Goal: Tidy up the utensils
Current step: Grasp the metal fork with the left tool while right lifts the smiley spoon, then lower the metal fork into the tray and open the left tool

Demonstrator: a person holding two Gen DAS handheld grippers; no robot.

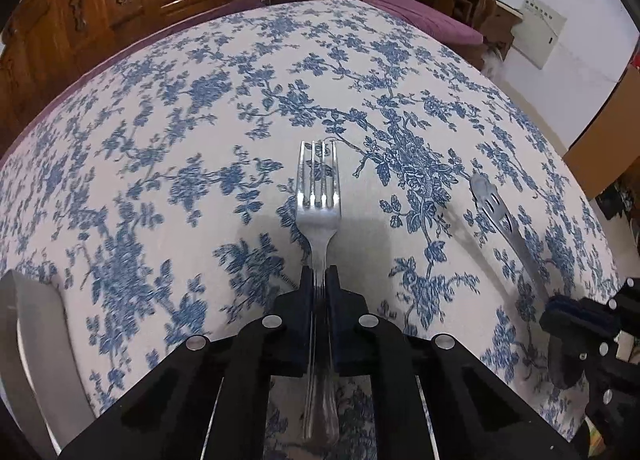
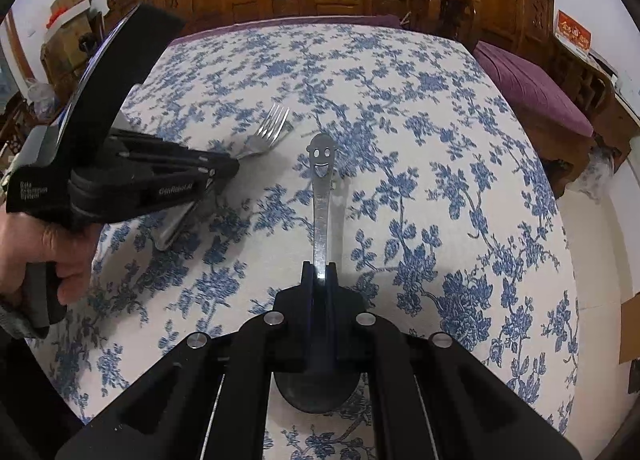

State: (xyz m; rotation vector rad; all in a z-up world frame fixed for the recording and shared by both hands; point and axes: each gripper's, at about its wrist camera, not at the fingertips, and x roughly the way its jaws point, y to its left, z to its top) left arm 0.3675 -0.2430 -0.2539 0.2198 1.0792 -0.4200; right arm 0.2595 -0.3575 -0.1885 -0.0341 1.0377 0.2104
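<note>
Gripping a fork [image 1: 319,196] by its neck, L claw [image 1: 319,274] points tines to 12. R claw [image 2: 319,270] is clamped on a spoon [image 2: 322,196] handle, over the floral surface [image 1: 160,140].

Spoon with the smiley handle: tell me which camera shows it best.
The right wrist view. There the spoon runs up the frame's middle, face cutouts clear, bowl behind the right hand-held gripper that clamps it. The left wrist view catches only its handle, obliquely, at the right edge.

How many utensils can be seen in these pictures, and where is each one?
2. A fork is held in the left claw, tines forward. A spoon with a smiley handle is held in the right claw. Others may be hidden.
</note>
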